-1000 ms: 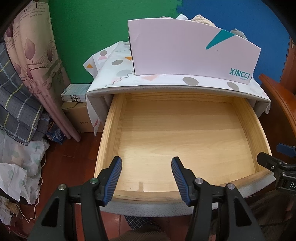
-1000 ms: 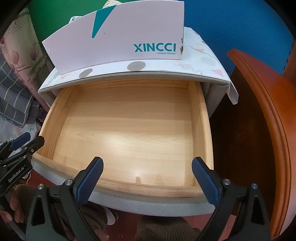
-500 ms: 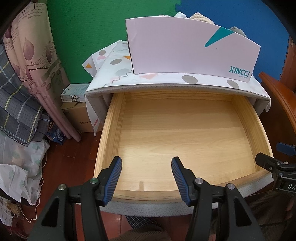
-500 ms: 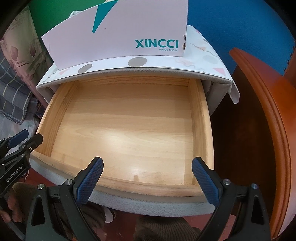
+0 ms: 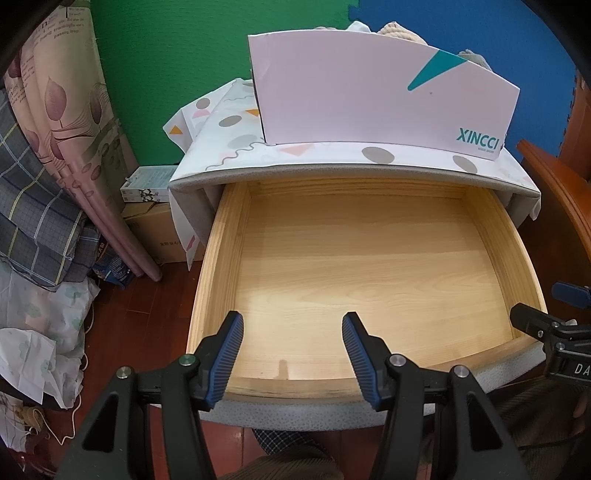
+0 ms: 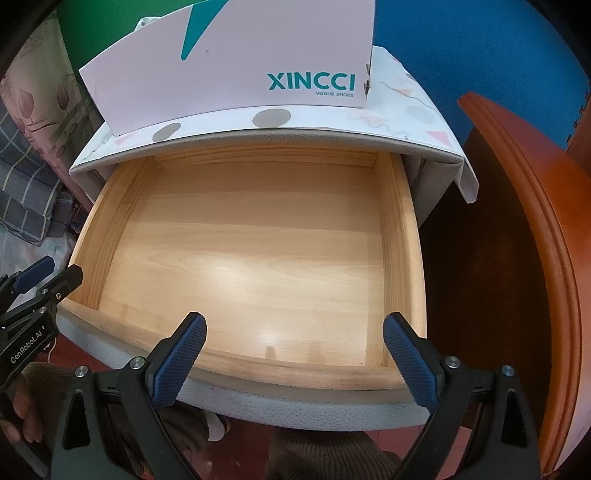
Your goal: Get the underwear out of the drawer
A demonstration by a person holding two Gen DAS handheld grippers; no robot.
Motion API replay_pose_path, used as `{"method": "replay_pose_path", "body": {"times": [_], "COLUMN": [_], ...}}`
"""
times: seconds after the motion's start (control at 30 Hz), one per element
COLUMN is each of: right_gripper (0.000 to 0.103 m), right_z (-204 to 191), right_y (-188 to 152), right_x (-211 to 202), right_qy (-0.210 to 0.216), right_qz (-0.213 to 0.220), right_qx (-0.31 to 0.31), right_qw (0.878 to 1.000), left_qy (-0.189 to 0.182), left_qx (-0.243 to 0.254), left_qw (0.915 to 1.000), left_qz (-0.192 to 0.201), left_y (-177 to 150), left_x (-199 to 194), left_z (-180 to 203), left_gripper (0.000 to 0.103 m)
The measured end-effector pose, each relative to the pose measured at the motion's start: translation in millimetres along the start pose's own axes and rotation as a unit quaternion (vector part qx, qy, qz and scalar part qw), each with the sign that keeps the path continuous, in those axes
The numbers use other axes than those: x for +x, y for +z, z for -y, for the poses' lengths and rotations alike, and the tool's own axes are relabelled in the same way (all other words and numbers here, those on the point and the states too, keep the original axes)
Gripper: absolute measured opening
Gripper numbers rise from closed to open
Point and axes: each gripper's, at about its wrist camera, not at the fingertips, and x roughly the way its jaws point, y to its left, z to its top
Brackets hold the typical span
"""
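The wooden drawer (image 5: 221, 258) is pulled out of the nightstand and its floor is bare; it also shows in the right wrist view (image 6: 400, 236). No underwear shows inside it. Pale fabric (image 5: 397, 29) pokes above the pink XINCCI shoe box (image 5: 369, 85) on the nightstand top; the box also shows in the right wrist view (image 6: 236, 70). My left gripper (image 5: 292, 323) is open and empty over the drawer's front left. My right gripper (image 6: 293, 325) is open wider and empty over the front right. Each gripper shows at the other view's edge.
A patterned cloth (image 5: 229, 140) covers the nightstand top. A red-brown wooden furniture edge (image 6: 535, 229) stands close on the right. Curtain and checked fabric (image 5: 48, 166), cardboard boxes (image 5: 159, 236) and crumpled cloth lie on the floor at the left.
Both cameras have drifted slightly forward and up toward the nightstand. Both grippers stay open and the drawer has not moved.
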Motion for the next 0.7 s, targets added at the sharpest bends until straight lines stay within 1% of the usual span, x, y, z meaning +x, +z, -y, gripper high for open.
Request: {"method": "replay_pose_path", "body": {"times": [0.27,0.7], "right_gripper": [0.095,0.095], "right_z": [0.2,-0.7], "right_y": [-0.2,-0.5], "right_x": [0.3,0.0], "right_qy": [0.000,0.000], "right_qz": [0.000,0.000], "right_qx": [0.000,0.001], "right_qw": [1.000,1.000], "left_qy": [0.002,-0.005], "left_qx": [0.004,0.008], "left_qw": [1.0000,1.0000], "left_qz": [0.000,-0.001], "left_y": [-1.6,-1.5], "left_x": [-1.5,-2.3], "left_z": [0.1,0.4], "left_gripper": [0.057,0.057]}}
